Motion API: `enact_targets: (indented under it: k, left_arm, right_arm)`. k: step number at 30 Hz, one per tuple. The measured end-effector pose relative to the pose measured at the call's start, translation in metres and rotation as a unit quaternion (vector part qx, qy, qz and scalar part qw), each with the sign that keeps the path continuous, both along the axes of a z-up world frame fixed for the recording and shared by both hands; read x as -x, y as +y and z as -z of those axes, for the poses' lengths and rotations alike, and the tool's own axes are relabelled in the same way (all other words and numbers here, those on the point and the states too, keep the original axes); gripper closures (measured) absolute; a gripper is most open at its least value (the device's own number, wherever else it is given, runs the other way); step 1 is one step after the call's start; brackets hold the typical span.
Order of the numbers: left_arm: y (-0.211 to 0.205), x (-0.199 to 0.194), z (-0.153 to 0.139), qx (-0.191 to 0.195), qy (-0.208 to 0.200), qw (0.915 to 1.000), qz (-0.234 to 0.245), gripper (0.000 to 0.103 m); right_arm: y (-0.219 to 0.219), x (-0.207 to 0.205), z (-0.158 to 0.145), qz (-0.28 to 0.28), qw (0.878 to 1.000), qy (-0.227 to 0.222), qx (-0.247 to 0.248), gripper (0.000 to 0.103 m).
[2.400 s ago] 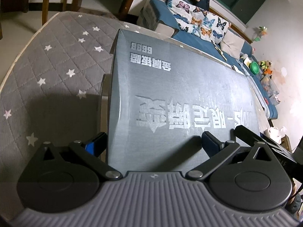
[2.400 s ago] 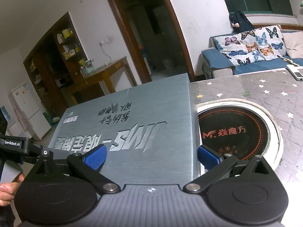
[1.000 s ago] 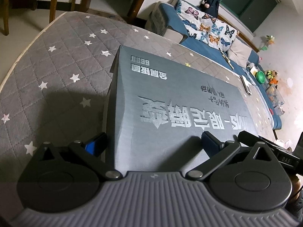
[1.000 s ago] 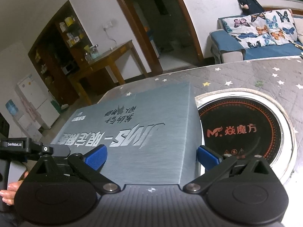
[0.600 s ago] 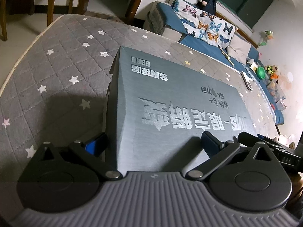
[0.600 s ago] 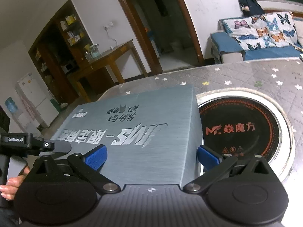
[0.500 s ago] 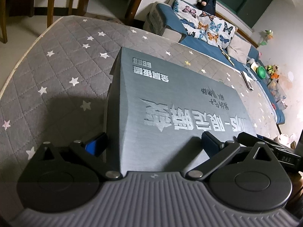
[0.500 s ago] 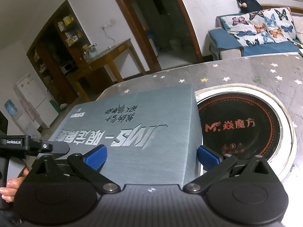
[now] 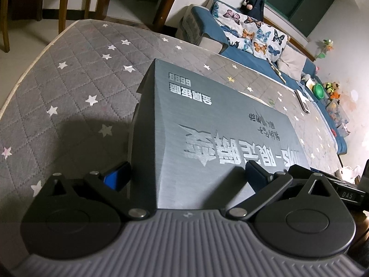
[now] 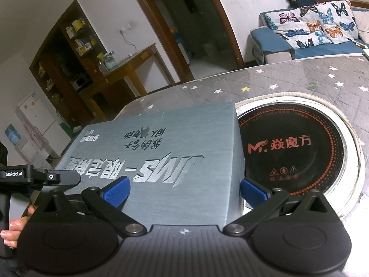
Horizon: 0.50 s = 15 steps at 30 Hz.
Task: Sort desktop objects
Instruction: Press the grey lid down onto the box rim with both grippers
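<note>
On the quilted star-print table cover (image 9: 69, 87) lies a large grey box (image 9: 207, 124), lengthwise between both grippers. At its left end the left gripper (image 9: 184, 175) has its jaws spread wide, one pad beside the box's side and one over its lid. At the other end the right gripper (image 10: 184, 190) straddles a corner, jaws equally wide. Just right of the box sits a round black cooktop (image 10: 299, 150) set into the table. Beyond stands a blue sofa (image 10: 272, 37) with butterfly cushions.
</note>
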<state>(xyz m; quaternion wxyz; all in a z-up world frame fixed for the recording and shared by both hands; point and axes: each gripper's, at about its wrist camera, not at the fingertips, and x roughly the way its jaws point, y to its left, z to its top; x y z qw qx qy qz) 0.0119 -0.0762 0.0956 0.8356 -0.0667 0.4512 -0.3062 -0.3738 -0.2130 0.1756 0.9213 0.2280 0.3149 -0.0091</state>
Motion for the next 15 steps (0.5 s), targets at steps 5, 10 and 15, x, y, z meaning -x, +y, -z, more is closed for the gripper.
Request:
enact_targets:
  k: [5,10,15]
  left_arm:
    - [0.006,0.001,-0.001,0.007,0.001,1.0,-0.001,0.0]
    - [0.009,-0.001,-0.003,0.017,0.01,0.9997,-0.011,0.0]
    - [0.009,-0.002,0.003,0.012,0.023,0.9996,-0.008,0.0]
  right_arm:
    - [0.002,0.0,-0.003,-0.001,1.0,0.0,0.008,0.0]
    - [0.005,0.0,-0.004,0.0,1.0,-0.002,0.013,0.0]
    - [0.01,-0.003,-0.007,-0.006,1.0,-0.006,0.026,0.0]
